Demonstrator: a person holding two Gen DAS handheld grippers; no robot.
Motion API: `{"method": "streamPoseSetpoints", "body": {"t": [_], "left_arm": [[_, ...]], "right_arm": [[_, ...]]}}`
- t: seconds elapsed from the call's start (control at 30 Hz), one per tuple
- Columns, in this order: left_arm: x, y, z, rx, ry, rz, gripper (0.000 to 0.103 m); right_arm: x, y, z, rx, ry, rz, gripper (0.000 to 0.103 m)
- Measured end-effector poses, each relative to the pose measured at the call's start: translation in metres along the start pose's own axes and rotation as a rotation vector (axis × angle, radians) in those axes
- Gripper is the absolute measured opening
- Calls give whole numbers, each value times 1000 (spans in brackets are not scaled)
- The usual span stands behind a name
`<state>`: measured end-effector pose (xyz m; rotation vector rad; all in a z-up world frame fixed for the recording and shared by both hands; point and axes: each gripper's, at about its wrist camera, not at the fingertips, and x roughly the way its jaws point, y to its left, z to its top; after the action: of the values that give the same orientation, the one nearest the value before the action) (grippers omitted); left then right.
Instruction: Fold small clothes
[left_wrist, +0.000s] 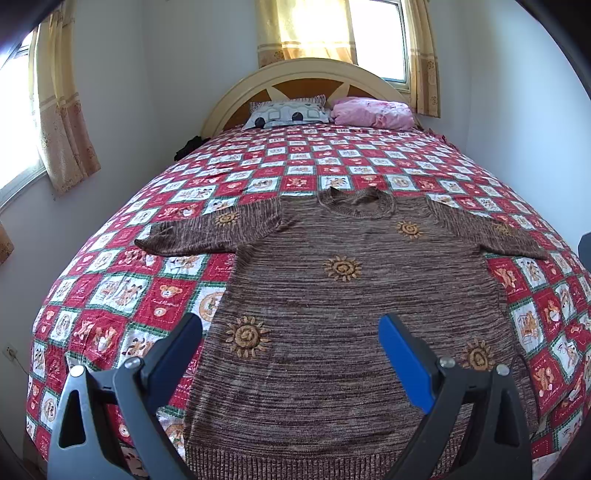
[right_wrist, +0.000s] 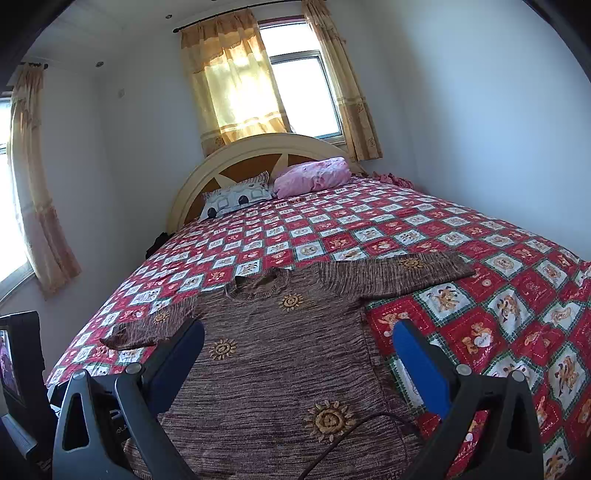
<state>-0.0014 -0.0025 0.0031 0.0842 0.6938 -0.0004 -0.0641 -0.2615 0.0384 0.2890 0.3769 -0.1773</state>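
Brown knitted sweater with orange suns (left_wrist: 351, 295) lies flat on the red checkered quilt (left_wrist: 122, 295), sleeves spread, ready for folding. Left gripper (left_wrist: 291, 332) and right gripper (right_wrist: 299, 339) hover wide, empty.

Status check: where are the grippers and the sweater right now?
Left gripper open, right gripper open, both empty. Brown sweater flat on bedspread, sleeves out, unfolded. Black cable across its hem.

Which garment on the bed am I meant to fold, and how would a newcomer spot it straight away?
Start at the bed with the red-and-white checked quilt, two pillows at its headboard. The sweater lies spread flat on the near half, sleeves out to both sides, collar toward the pillows. It is the only brown knit there, marked with golden sun motifs.
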Motion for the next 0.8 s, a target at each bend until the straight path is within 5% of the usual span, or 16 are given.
{"method": "streamPoseSetpoints", "body": {"t": [0.8], "left_arm": [[0, 3, -2, -8, 0, 6, 98]], "right_arm": [[5, 2, -6, 1, 12, -4, 102]]}}
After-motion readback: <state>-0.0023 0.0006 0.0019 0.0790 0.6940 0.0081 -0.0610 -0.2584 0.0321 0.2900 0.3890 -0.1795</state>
